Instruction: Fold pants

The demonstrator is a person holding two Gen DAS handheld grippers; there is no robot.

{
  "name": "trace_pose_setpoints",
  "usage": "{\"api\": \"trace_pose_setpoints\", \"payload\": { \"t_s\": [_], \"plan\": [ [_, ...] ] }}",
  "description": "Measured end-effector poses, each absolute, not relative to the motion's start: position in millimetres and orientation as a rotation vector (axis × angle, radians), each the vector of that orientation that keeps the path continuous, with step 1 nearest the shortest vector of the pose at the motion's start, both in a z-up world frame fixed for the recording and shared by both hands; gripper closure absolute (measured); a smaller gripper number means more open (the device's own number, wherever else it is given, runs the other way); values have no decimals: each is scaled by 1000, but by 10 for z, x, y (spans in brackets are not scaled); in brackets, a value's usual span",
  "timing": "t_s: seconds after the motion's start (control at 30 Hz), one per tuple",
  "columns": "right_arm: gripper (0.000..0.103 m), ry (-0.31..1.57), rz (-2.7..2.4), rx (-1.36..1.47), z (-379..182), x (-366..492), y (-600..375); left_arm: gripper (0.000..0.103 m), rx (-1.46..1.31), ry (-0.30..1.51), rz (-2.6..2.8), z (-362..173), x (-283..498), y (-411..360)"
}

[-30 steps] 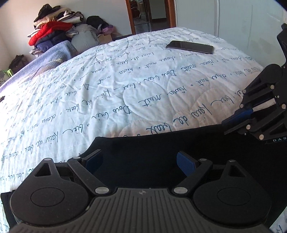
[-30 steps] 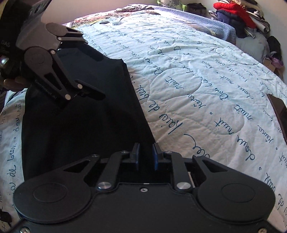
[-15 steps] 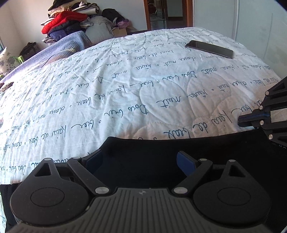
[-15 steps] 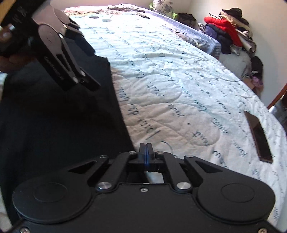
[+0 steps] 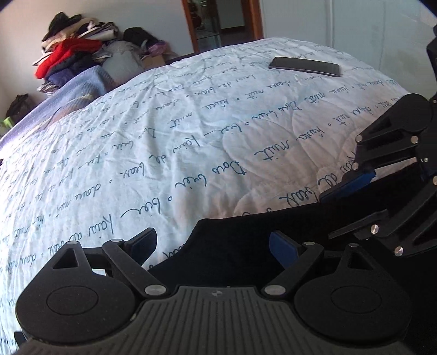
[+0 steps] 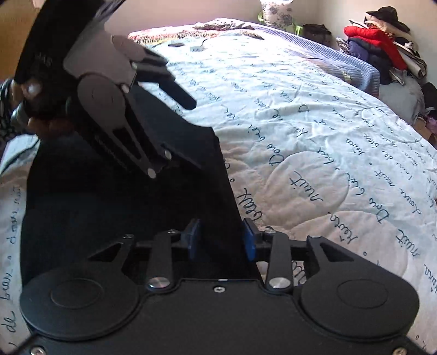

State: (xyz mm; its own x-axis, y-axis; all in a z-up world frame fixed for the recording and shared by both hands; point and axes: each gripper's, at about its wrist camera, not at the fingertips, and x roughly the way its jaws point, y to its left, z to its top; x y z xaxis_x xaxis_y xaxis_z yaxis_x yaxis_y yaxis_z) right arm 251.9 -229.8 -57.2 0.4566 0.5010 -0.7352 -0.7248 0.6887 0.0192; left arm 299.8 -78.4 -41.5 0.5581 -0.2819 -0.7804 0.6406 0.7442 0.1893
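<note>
1. Currently the black fabric pants (image 5: 245, 245) lie flat on the bed's white quilted cover with blue handwritten script (image 5: 191, 136), at the near edge of the bed; their straight edge runs across the left wrist view and up the right wrist view.
2. Left hand-held gripper (image 5: 213, 245): jaws wide apart, blue-padded fingers (image 5: 282, 250) either side of a corner of the pants. Right-side pad sits over the black cloth, left-side pad over the white cover. Nothing is clamped between them.
3. Right hand-held gripper (image 6: 221, 240): jaws partly spread, blue pads (image 6: 249, 240) straddling the edge of the pants. Cloth sits in the gap; whether either pad touches it cannot be told. No grip visible.
4. In the right wrist view the left hand-held gripper hangs above the pants at upper left, fingers spread, held by a hand (image 6: 35, 109) that is partly hidden.
5. In the left wrist view the right hand-held gripper enters from the right edge, its blue pad just above the pants' edge.
6. Surroundings: dark rectangular smartphone (image 5: 305, 66) lying flat on the cover at the far side, well apart from the pants. Pile of mixed clothes with a red garment on top (image 5: 71, 60) beyond the bed near the wall. Pale blue ribbed blanket (image 6: 341, 62) along the far side of the bed. Wooden door frame (image 5: 191, 24) in the background.
</note>
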Motion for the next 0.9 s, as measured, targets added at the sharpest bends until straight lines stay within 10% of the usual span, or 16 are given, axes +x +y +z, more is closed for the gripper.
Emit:
{"api": "trace_pose_setpoints", "payload": {
  "t_s": [0.17, 0.3, 0.63, 0.73, 0.9],
  "plan": [
    [96, 766, 772, -314, -564, 2486, -2321, 18, 449, 808, -662, -578, 3189, -639],
    [99, 755, 729, -304, -553, 2500, -2327, 75, 381, 788, -676, -537, 3215, -596],
    [103, 690, 561, -305, -525, 2573, -2262, 102, 360, 763, -626, -496, 3362, -653],
    [99, 628, 509, -191, -346, 2441, -2502, 84, 371, 727, -589, -350, 3287, -625],
    [89, 580, 286, -150, -39, 1852, -3061, 10, 468, 650, -703, -59, 2876, -748]
  ]
}}
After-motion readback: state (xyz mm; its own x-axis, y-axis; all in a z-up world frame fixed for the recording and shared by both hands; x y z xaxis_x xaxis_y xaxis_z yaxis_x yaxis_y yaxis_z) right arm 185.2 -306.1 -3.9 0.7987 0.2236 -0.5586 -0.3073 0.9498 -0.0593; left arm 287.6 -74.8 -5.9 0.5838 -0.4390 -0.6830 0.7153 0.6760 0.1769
